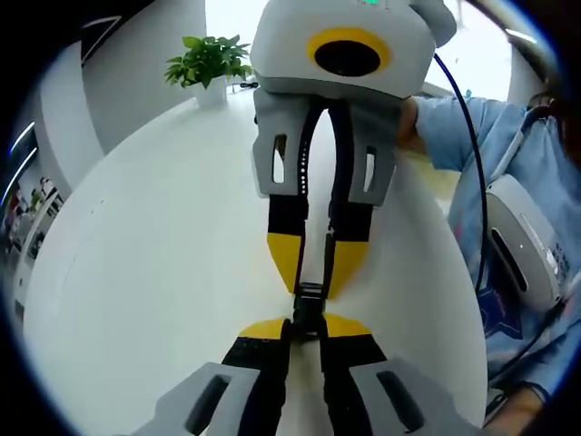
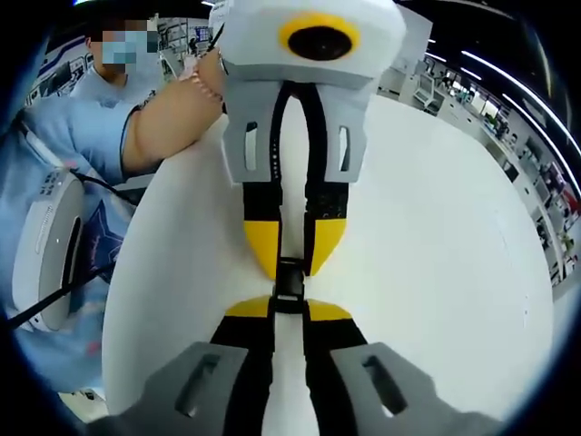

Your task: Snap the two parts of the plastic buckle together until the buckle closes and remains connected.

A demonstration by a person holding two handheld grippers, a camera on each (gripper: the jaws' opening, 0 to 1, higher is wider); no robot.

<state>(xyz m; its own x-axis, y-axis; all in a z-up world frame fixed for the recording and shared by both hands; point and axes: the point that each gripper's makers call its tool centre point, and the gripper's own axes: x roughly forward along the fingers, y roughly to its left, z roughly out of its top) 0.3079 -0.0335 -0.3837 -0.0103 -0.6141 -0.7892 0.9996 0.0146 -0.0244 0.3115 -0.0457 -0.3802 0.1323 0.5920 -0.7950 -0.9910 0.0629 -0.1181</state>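
A small black plastic buckle (image 1: 310, 304) hangs between 2 hand-held grippers, above a round white worktop (image 1: 145, 263). In the left gripper view, the left hand-held gripper (image 1: 306, 325) rises from the near edge with its yellow-tipped black jaws closed on the near end of the buckle. The right hand-held gripper (image 1: 314, 272) comes down from the far side, tips facing the left one, clamped on the far end, where a thin black strap (image 1: 329, 247) runs up between its jaws. In the right gripper view the same meeting is seen from the opposite side: the right hand-held gripper (image 2: 289, 309) grips the black buckle (image 2: 289, 278) from below, and the left hand-held gripper (image 2: 290, 263) pinches it from above.

The 2 buckle parts look seated or nearly so; whether the latch has caught cannot be told. To finish well, keep both halves on 1 straight line and push the grippers directly toward each other without twisting, then test with a light pull apart.

Counted: 1 buckle of 2 parts, 2 hand-held grippers, 1 worktop, 1 green potted plant (image 1: 209, 62) at the far left of the worktop, and 1 person in a blue sleeve (image 1: 472, 136) to the right.
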